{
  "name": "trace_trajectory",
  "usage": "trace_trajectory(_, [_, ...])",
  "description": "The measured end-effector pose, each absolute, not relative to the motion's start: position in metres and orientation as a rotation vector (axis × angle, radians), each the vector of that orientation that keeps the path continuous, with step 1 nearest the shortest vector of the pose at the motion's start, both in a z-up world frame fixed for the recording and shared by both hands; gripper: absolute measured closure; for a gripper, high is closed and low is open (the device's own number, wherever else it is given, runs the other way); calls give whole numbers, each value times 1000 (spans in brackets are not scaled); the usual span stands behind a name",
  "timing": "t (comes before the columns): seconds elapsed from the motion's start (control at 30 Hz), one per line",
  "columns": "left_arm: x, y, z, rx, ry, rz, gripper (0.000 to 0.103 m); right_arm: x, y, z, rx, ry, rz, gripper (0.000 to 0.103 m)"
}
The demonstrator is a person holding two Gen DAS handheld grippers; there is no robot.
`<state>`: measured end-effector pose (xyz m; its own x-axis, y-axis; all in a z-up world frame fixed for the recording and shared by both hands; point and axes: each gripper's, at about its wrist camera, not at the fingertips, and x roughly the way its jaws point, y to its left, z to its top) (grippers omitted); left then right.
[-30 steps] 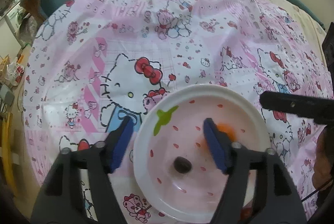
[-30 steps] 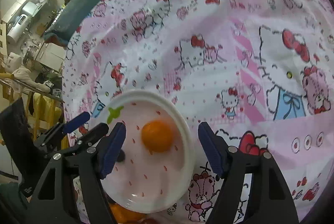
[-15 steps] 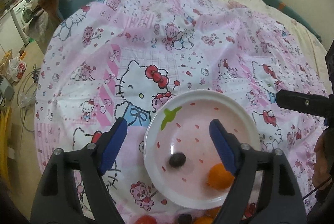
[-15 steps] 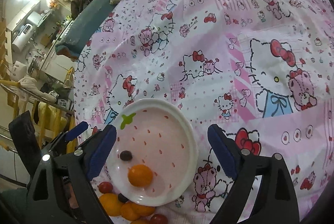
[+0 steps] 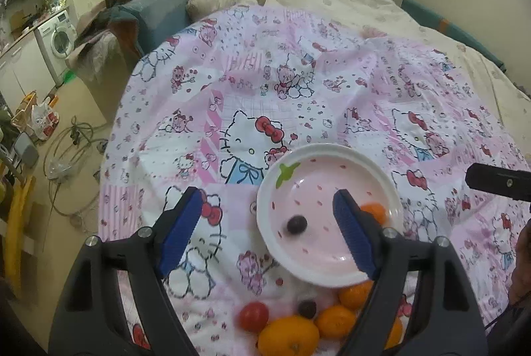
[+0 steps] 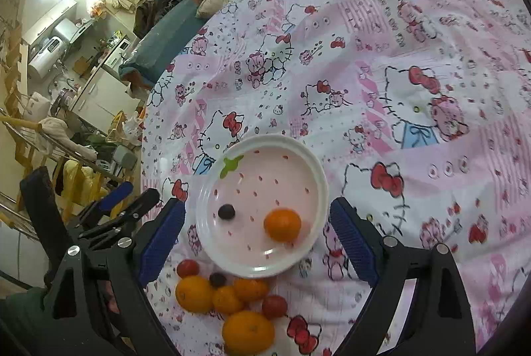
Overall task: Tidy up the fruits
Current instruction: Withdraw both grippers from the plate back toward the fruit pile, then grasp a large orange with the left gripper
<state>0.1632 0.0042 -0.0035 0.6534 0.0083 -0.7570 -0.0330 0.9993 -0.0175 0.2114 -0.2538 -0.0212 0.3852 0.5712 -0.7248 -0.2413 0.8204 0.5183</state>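
Both grippers have pulled back and up from the plate point(image 6: 318, 176), their jaws spread wider with nothing between them. The orange point(image 6: 282, 224) has rolled toward the plate's 5 o'clock rim. Loose fruit point(image 6: 229, 299) now shows at 6 o'clock.

Black grippers point(image 5: 267, 223), blue ribbed jaws

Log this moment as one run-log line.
left tongs: open, empty | right tongs: open, empty | plate: orange, grape | loose fruit pile: beside plate
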Motion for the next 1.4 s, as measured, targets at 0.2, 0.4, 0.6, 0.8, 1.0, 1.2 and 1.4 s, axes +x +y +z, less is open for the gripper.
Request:
trace_trajectory(0.2, [130, 10, 4, -75, 862, 22, 25, 175, -266, -14, 365, 1041, 509, 12])
trace_trajectory(0.4, [94, 7, 8, -81, 854, 8, 10, 139, -270, -12, 344, 1038, 496, 12])
trace_trajectory(0.6, [69, 4, 5, -63, 859, 25, 10, 111, -265, -11, 312, 1029, 499, 12])
trace_trajectory(0.8, [57, 5, -2, -69, 887, 50, 10, 96, -261, -17, 284, 1038, 471, 12])
trace_trajectory(1.0, [64, 18, -15, -115, 951, 104, 10, 95, -264, -29, 298, 1065, 423, 12])
trace_trajectory(1.2, [70, 30, -32, -180, 1020, 137, 10, 100, -264, -42, 317, 1101, 419, 12])
trace_trajectory(1.4, [76, 39, -45, -246, 1075, 177, 10, 104, -264, -51, 301, 1117, 404, 12])
